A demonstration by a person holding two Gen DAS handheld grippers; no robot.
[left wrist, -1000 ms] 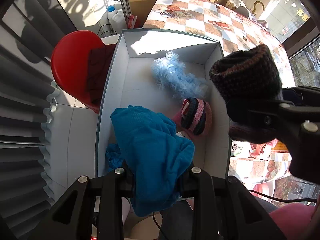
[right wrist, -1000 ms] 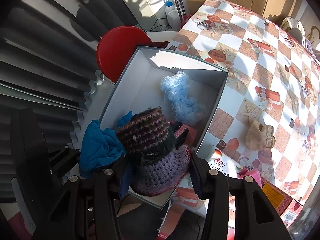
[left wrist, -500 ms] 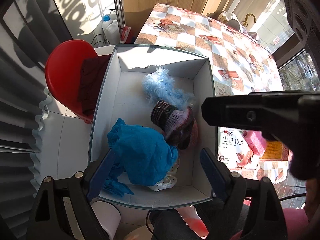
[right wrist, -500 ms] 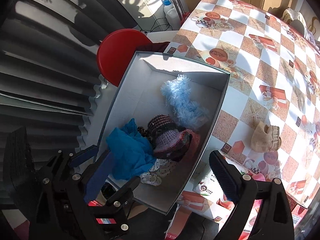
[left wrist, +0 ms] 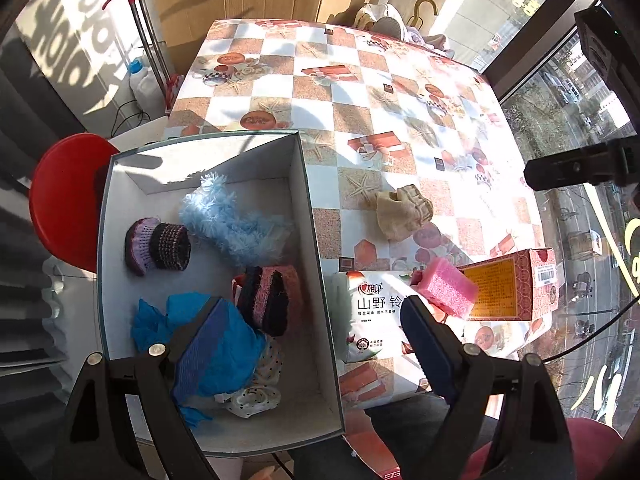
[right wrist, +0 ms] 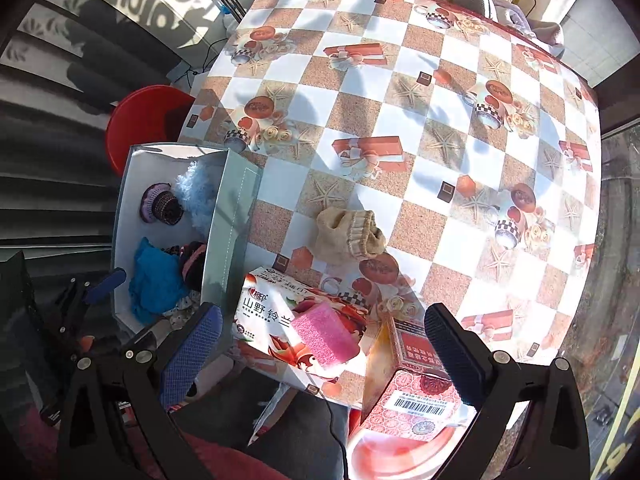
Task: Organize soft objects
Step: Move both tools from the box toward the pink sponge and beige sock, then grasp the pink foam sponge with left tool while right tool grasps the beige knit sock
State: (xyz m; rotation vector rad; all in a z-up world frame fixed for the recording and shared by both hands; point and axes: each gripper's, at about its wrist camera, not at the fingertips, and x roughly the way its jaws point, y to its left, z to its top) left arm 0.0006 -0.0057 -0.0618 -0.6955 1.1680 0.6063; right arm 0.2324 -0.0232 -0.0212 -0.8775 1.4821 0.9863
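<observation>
Several soft things already lie in the white box (left wrist: 308,216), while one beige sock (right wrist: 350,234) and a pink sponge (right wrist: 324,336) remain on the table (right wrist: 440,92) to its right, and both the left gripper (left wrist: 316,328) and the right gripper (right wrist: 326,344) are spread wide and hold nothing.

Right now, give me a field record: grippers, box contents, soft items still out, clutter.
left gripper: open, empty, over the box's near right wall
right gripper: open, empty, over the table's near edge
box: holds blue cloth, fluffy light-blue item, purple knit hat, pink-and-black knit item, white dotted piece
still out: beige sock on tablecloth, pink sponge on tissue pack
clutter: red carton, red stool
</observation>
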